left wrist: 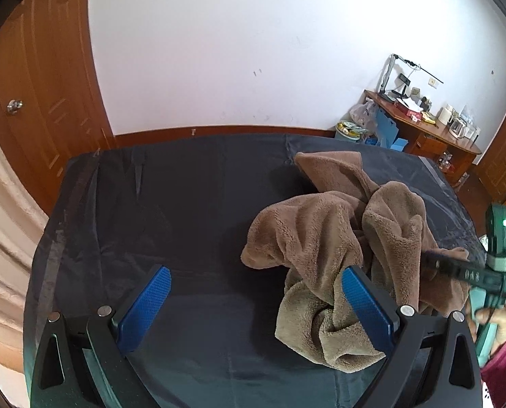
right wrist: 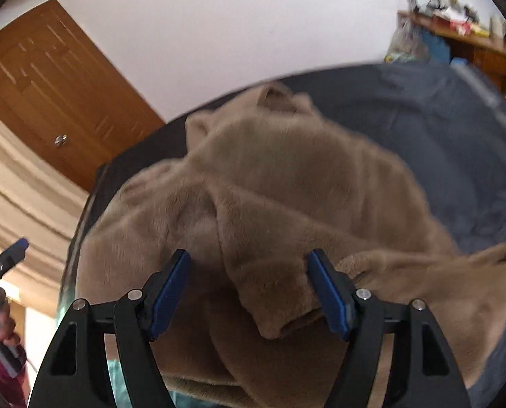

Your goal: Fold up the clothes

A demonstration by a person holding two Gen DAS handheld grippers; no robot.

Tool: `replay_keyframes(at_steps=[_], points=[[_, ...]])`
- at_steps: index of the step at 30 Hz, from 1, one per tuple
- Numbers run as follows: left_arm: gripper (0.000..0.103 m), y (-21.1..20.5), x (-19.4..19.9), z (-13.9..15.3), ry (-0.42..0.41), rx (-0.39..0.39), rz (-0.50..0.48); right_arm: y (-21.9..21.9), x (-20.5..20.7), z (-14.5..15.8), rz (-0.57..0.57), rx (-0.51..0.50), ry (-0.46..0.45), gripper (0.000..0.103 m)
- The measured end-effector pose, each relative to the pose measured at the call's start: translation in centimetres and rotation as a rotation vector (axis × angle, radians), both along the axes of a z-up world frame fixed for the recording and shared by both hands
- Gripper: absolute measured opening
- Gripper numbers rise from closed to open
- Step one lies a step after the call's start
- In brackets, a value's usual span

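- Dark sheet [left wrist: 191, 210] spread over the whole work surface, mostly bare on the left and far side.
- Brown garment [left wrist: 324, 238] crumpled in a heap on the right half of the sheet, nearer the front edge than the far one; no flat panel, no straight fold line anywhere (fleece, thick and soft-looking).
- Judged barely begun: nothing spread out, nothing folded. Left to do: pull the heap open, lay it flat, then make the folds.
- Left gripper [left wrist: 256, 309] low over the sheet at the near edge, fingers wide apart and holding nothing; right pad [left wrist: 365, 306] against the heap's near left edge, left pad over bare sheet.
- Right gripper [right wrist: 249, 292] right above the heap, fingers well apart with a ridge of fleece rising between them, not pinched as far as can be seen (pads clear of the fabric on both sides, apparently).
- Hard to make out: which part of the garment is which (sleeve, hem, collar unreadable in the bunching), and what kind of garment it is.
- Right wrist view smeared by blur, so cloth edges there soft.
- Hidden: sheet under the heap, the garment's near edge behind the gripper frames, and most of the person (only a hand and red sleeve [left wrist: 501, 360] at the frame edge).
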State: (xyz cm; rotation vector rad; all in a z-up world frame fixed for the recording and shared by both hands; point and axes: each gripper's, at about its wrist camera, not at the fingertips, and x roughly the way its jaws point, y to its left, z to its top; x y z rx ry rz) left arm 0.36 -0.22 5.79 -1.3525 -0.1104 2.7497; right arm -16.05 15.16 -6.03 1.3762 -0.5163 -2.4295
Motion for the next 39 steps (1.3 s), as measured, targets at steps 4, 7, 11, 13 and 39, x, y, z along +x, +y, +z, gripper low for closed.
replay_keyframes(at_steps=[4, 7, 11, 13, 39], points=[[0.102, 1.1, -1.1, -1.1, -0.033, 0.009, -0.017, -0.5, 2.4, -1.8, 0.077, -0.054, -0.051, 0.075], [0.102, 2.5, -1.8, -1.7, -0.053, 0.009, -0.047, -0.8, 4.8, -2.6, 0.126, -0.078, -0.074, 0.075], [0.102, 4.7, -2.4, -2.0, -0.061, 0.000, -0.109, -0.6, 7.9, -4.0, 0.154, -0.099, -0.134, 0.075], [0.102, 5.6, -2.5, -2.1, -0.062, -0.010, -0.135, -0.6, 9.2, -4.6, 0.151, -0.086, -0.151, 0.075], [0.102, 2.0, -4.0, -2.4, -0.091, -0.007, -0.083, 0.6, -6.5, -2.0, 0.026, 0.166, -0.024, 0.008]])
